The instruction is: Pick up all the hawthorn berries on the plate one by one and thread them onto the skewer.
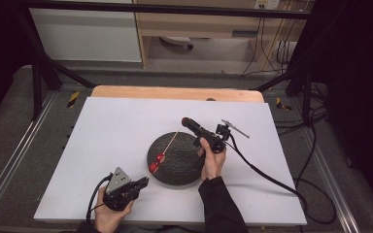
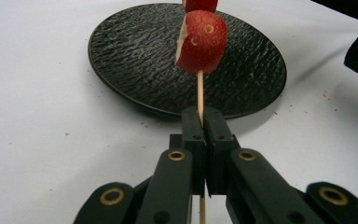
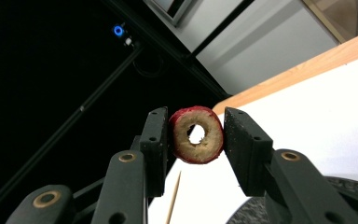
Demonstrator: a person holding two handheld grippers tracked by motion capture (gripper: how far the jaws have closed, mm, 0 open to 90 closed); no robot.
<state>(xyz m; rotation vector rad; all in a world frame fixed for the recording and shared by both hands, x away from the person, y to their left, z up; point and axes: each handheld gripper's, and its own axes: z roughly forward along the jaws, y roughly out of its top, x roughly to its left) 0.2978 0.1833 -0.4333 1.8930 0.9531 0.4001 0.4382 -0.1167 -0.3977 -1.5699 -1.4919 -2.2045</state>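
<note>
A thin wooden skewer (image 2: 200, 91) carries two red fruit pieces (image 2: 201, 42), and my left gripper (image 2: 204, 116) is shut on its lower end. In the high view the skewer (image 1: 171, 142) slants up and away over the round black plate (image 1: 184, 167) from my left gripper (image 1: 144, 182) at the plate's near left. My right gripper (image 1: 186, 121), above the plate's far edge, is shut on a red-skinned ring slice (image 3: 197, 135) with a hole through its middle. The skewer's pointed tip (image 3: 173, 198) shows just below that slice, apart from it.
The plate lies on a white sheet (image 1: 111, 145) over a wooden table (image 1: 175, 92). A black cable (image 1: 267, 174) trails right from the right gripper. Dark frame poles (image 1: 36, 82) and a cabinet (image 1: 199, 24) stand behind the table.
</note>
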